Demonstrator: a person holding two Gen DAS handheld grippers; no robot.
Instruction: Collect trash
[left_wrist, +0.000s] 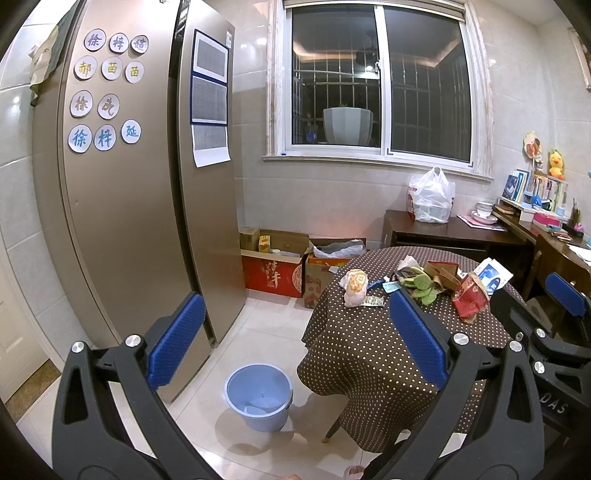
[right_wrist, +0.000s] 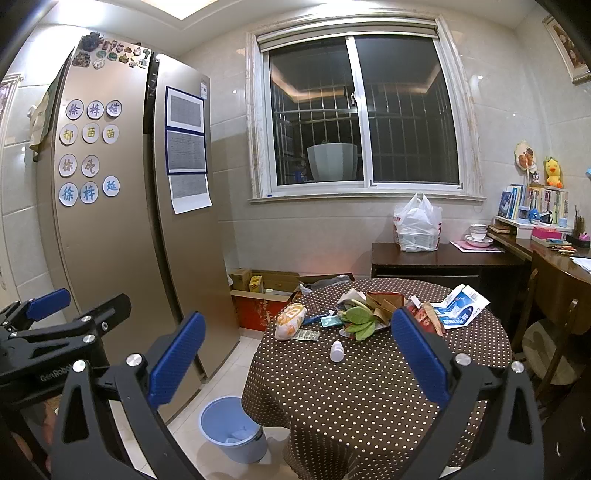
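Here, both grippers hang in open air with nothing between their blue pads. The left gripper (left_wrist: 297, 339) has its jaws spread wide across the lower half of the left wrist view, and the right gripper (right_wrist: 299, 354) is spread just as wide in the lower half of its own.

The trash sits on the round table (right_wrist: 369, 398) with the dotted brown cloth, right of centre in both views: a crumpled food wrapper (right_wrist: 290, 320) near the table's left edge, green leaves (right_wrist: 360, 320), torn brown card (right_wrist: 384, 302), a red packet (left_wrist: 469, 299) and a blue-and-white carton (right_wrist: 460, 306) toward the far right rim. A small white bottle (right_wrist: 337, 350) lies alone nearer the front; much of the cloth toward the bottom of the frame is bare.

The blue bin (left_wrist: 258, 397) stands on pale floor tiles at lower centre, just left of the hanging cloth edge, with what may be paper scraps inside. Open floor runs between it and the tall fridge (left_wrist: 122, 206) filling the left.
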